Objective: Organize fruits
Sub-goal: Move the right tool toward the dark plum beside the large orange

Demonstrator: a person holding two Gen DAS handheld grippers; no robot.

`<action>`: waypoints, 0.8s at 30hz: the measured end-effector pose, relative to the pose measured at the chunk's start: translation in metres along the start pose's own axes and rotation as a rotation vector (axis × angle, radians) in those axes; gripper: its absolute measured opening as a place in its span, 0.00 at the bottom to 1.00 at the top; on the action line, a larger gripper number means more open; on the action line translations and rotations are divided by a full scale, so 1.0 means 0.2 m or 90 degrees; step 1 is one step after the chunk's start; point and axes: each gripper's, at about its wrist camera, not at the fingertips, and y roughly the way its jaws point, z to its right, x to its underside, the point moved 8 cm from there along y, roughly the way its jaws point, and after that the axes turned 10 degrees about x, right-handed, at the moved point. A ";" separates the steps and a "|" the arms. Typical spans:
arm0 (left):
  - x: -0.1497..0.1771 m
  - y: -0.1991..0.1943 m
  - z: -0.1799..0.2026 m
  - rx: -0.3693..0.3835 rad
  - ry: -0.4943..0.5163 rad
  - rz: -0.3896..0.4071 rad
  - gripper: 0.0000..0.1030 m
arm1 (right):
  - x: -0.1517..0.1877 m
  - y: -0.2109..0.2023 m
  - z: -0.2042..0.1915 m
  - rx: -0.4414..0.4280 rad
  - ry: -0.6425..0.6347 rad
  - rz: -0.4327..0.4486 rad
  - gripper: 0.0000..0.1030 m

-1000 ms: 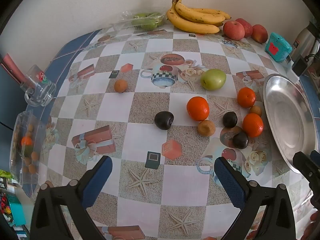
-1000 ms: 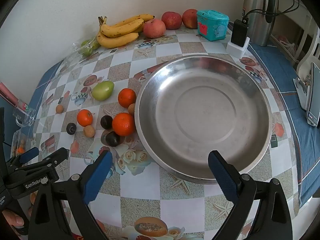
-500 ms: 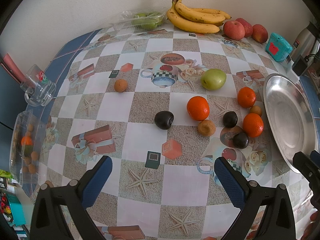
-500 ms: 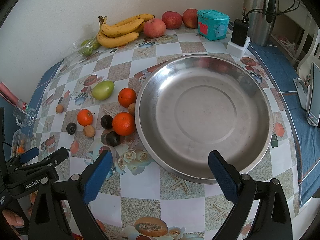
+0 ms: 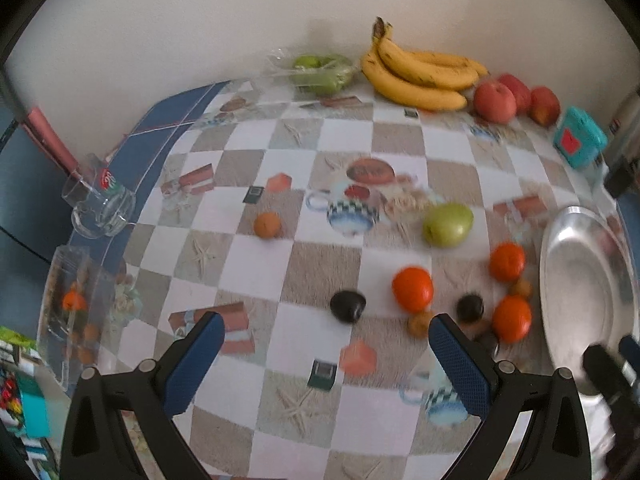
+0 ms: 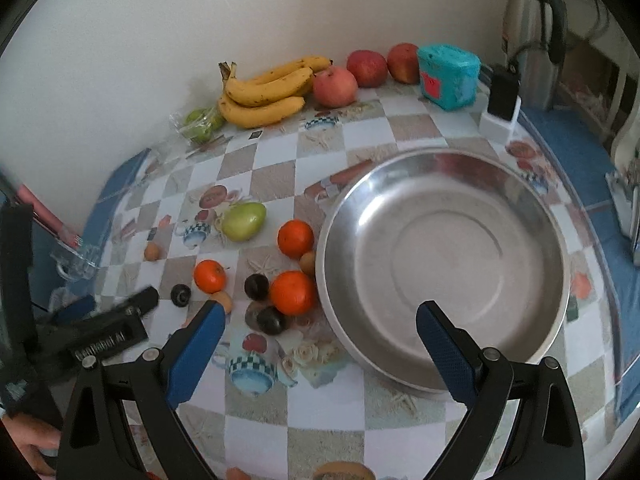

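1. Pale wall is seen behind a table (image 5: 256,256) covered in a checkered cloth printed with starfish and teapots; all the fruit and the dish are carried on it.
2. A large steel dish (image 6: 444,264) lies empty at the right side of the table. It is shown whole only in the right wrist view; in the left wrist view just its left rim is caught.
3. A bunch of bananas (image 5: 416,72), three red apples (image 6: 334,84) and a bag of green fruit (image 5: 320,70) are lined against the wall, well apart from the dish.
4. A green apple (image 6: 244,220) sits alone. Three oranges (image 6: 294,292), several dark plums (image 6: 256,286) and small brown fruits are clustered just beside the dish's left rim.
5. The left hand-held gripper (image 5: 324,352) is spread wide and grasps nothing. Compared with half a second ago, the loose fruit is seen lower and nearer its jaws, with motion blur, so an advance toward the cluster is judged to have begun. A lone dark plum (image 5: 348,306) lies just ahead of it.
6. The right hand-held gripper (image 6: 320,348) is likewise released and empty, placed over the near rim of the dish; its view has also shifted toward the table.
7. No fruit has yet been placed in the dish, so the sorting is judged to be at its very start.
8. A clear glass mug (image 5: 98,208) and a plastic box of small fruit at the left edge are shown clearly only in the left wrist view; a kettle (image 6: 536,32) and a teal box (image 6: 448,76) are best seen in the right.
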 end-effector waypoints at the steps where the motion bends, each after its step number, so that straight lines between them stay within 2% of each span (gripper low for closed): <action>1: -0.02 0.01 0.00 0.029 -0.021 0.002 1.00 | -0.01 0.01 -0.02 0.009 -0.007 0.001 0.94; 6: -0.08 0.07 0.02 0.029 -0.034 0.006 1.00 | -0.03 0.09 -0.08 -0.014 -0.004 -0.027 0.94; 9: -0.12 0.10 -0.02 0.015 -0.045 0.013 1.00 | -0.05 0.14 -0.11 -0.009 -0.016 -0.034 0.94; 14: -0.19 0.12 -0.07 0.019 -0.066 0.033 1.00 | -0.10 0.20 -0.17 -0.003 -0.017 -0.045 0.94; 17: -0.23 0.13 -0.10 0.031 -0.075 0.041 1.00 | -0.12 0.24 -0.21 -0.016 -0.017 -0.050 0.92; 19: -0.25 0.14 -0.10 0.039 -0.084 0.043 1.00 | -0.13 0.26 -0.24 -0.026 -0.021 -0.054 0.87; 22: -0.26 0.15 -0.12 0.057 -0.100 0.042 1.00 | -0.16 0.28 -0.28 -0.015 -0.050 -0.046 0.86; 24: -0.25 0.16 -0.12 0.052 -0.098 0.039 1.00 | -0.17 0.28 -0.30 -0.021 -0.055 -0.044 0.82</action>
